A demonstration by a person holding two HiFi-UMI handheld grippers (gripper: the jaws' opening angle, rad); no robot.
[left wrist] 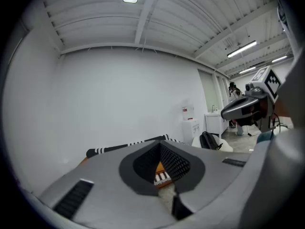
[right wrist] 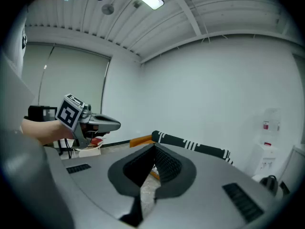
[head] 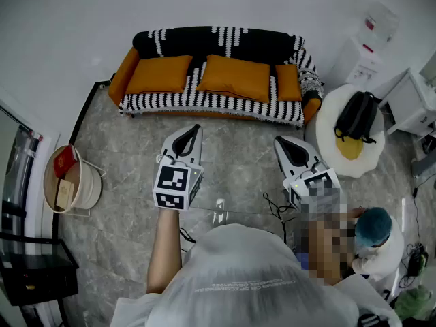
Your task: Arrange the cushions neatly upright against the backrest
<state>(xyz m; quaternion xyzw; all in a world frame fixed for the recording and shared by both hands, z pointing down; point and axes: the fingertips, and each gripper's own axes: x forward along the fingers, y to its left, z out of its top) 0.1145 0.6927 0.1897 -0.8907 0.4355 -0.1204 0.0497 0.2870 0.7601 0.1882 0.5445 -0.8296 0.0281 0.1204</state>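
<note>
Three orange cushions (head: 235,77) sit along the seat of the sofa (head: 218,41), from its left end to its right. The left gripper (head: 194,129) and the right gripper (head: 281,142) hover over the floor (head: 235,148), well short of the sofa's front edge, jaws pressed together and empty.

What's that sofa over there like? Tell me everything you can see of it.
The sofa is a long orange one with padded arms. It stands against the white wall on a grey marbled floor. A black and white patterned throw covers its backrest and seat and hangs down the front. Three orange cushions lie slumped on the seat rather than upright: the left cushion, middle cushion and right cushion.
</note>
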